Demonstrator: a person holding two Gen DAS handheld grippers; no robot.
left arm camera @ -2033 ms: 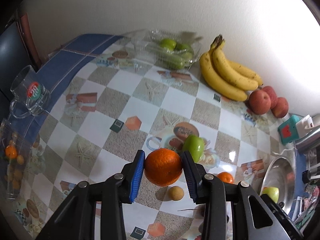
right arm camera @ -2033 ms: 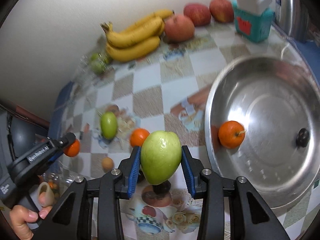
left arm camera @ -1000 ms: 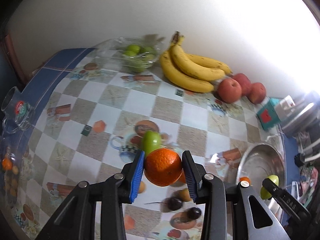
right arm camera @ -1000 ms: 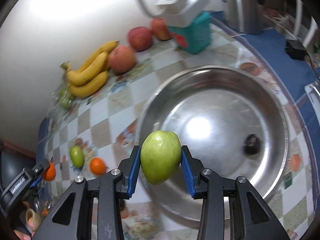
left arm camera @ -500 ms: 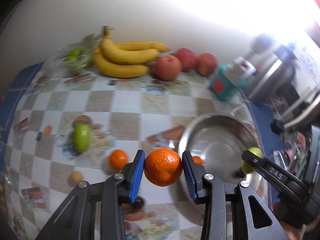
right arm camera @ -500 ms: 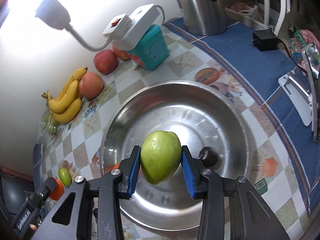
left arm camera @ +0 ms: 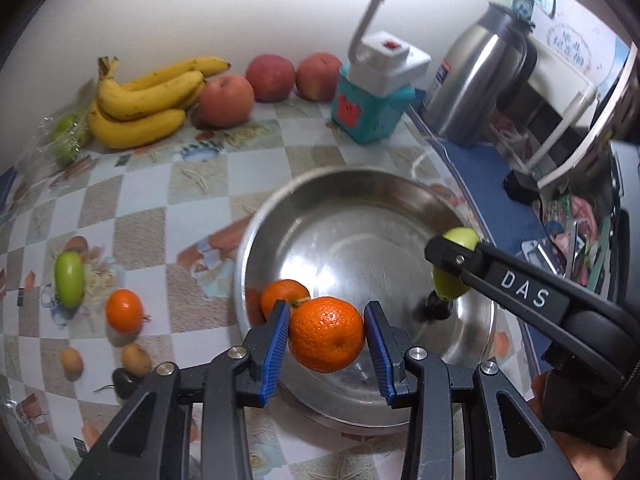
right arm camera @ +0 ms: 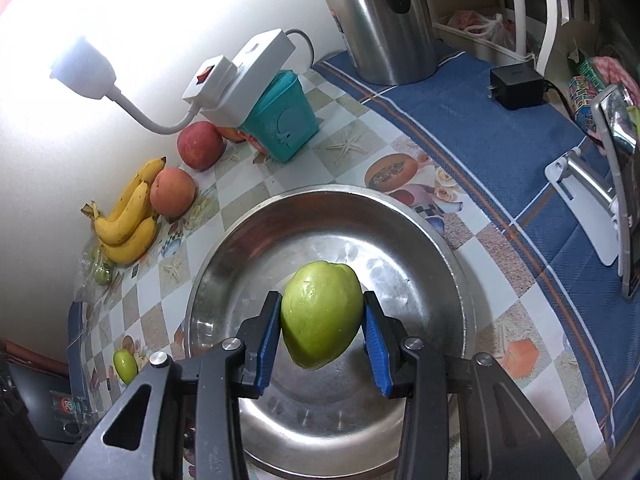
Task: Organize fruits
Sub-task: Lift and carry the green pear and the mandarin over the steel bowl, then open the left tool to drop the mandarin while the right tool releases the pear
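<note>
The left gripper (left arm camera: 326,334) is closed around an orange (left arm camera: 326,334) and holds it above the near rim of the steel bowl (left arm camera: 360,200). The right gripper (right arm camera: 322,316) is clamped on a green fruit (right arm camera: 322,314), in the air over the middle of the bowl (right arm camera: 460,264). One small orange (left arm camera: 282,296) lies inside near the left wall, and a dark fruit (left arm camera: 436,308) sits by the right wall; the centre of the bowl floor is bare. On the table left of the rim lie another orange (left arm camera: 124,310) and a long green fruit (left arm camera: 69,273). The bananas (left arm camera: 144,104) and apples (left arm camera: 272,78) are against the wall, well apart from the bowl.
</note>
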